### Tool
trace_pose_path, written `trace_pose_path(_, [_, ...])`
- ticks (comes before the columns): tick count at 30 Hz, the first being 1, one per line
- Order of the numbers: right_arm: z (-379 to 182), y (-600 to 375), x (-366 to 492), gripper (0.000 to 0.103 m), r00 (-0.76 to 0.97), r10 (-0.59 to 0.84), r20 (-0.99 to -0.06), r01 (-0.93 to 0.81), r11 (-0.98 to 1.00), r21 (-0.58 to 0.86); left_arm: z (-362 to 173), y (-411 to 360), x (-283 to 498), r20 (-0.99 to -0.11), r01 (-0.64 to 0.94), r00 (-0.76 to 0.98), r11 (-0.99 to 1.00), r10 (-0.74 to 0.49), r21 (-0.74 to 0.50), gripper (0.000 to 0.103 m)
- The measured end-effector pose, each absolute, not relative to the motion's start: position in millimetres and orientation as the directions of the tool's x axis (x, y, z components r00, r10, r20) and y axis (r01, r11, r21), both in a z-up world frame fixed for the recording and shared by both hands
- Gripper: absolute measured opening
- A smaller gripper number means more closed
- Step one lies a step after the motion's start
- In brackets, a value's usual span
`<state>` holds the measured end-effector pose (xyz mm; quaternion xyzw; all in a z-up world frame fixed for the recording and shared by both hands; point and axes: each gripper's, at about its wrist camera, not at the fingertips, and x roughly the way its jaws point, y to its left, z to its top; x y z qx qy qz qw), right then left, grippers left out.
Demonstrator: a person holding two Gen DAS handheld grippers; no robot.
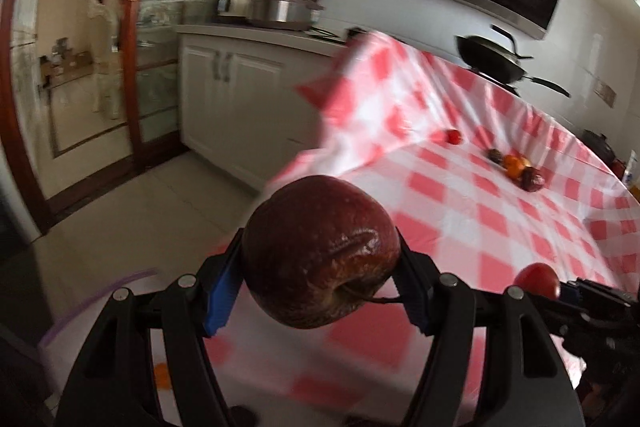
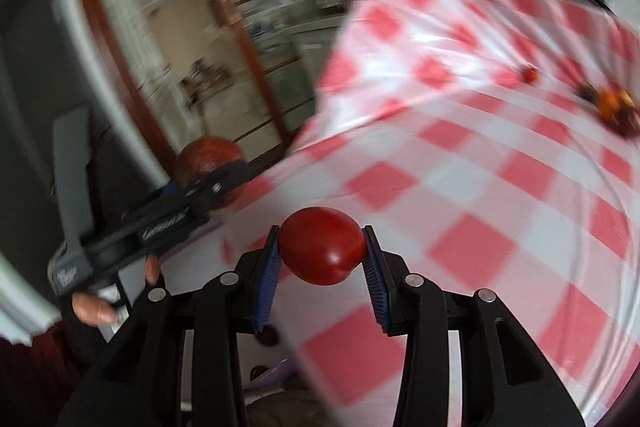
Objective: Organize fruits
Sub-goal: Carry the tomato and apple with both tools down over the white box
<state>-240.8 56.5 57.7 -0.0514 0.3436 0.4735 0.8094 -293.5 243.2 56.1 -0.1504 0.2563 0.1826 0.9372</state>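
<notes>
Pinching a big dark-red apple between its blue pads, the left tool holds the fruit in the air, above the near left edge of the desk with its red-and-white checked cloth. The apple's stem end faces the camera, so its core axis runs roughly along the fingers. Just to the right of the apple, the right tool grips a smooth red tomato in the same way, also lifted clear of the cloth; seen from the left wrist, that tomato shows at the lower right.

The remaining fruit lies well beyond the apple and to its right, toward the far side of the desk: one small red fruit on its own, and a tight cluster further right. The cluster appears to hold about four pieces, two dark and two orange, though blur makes the count unsure. The right tool is the nearer of the two to that group.

Counted, then: two tools, each closed around one fruit; one apple; one tomato; one lone red fruit; one cluster. No bowl or basket is clearly visible, so the drop place cannot be told. A dark pan sits past the desk's far edge.
</notes>
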Motion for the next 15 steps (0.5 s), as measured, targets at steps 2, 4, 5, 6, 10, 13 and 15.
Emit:
trace_pose_path(2, [57, 77, -264, 0.04, 0.273, 0.737, -0.618, -0.854, 0.482, 0.197, 55, 256, -315, -0.534, -0.457, 0.788, 0.872, 0.305, -0.177, 0.068])
trace_pose_path(4, [54, 94, -282, 0.04, 0.233, 0.742, -0.628, -0.891, 0.422, 0.169, 52, 269, -339, -0.537, -0.498, 0.77, 0.851, 0.344, -0.168, 0.068])
trace_pose_path(5, [50, 104, -295, 0.04, 0.208, 0.743, -0.636, -0.914, 0.38, 0.144, 49, 276, -349, -0.54, -0.515, 0.761, 0.841, 0.359, -0.167, 0.068])
trace_pose_path(6, [46, 115, -307, 0.04, 0.181, 0.74, -0.648, -0.934, 0.336, 0.122, 45, 282, -358, -0.545, -0.533, 0.75, 0.83, 0.374, -0.163, 0.068])
trace_pose_path(10, [23, 150, -340, 0.04, 0.092, 0.693, -0.715, -0.973, 0.215, 0.083, 11, 309, -384, -0.617, -0.609, 0.665, 0.784, 0.422, -0.119, 0.068])
trace_pose_path(13, [-7, 175, -349, 0.04, 0.064, 0.612, -0.788, -0.982, 0.179, 0.059, -22, 330, -395, -0.699, -0.654, 0.599, 0.742, 0.391, -0.146, 0.068])
trace_pose_path(15, [-34, 192, -353, 0.04, 0.019, 0.543, -0.839, -0.985, 0.156, 0.079, -40, 340, -396, -0.744, -0.67, 0.564, 0.725, 0.359, -0.159, 0.068])
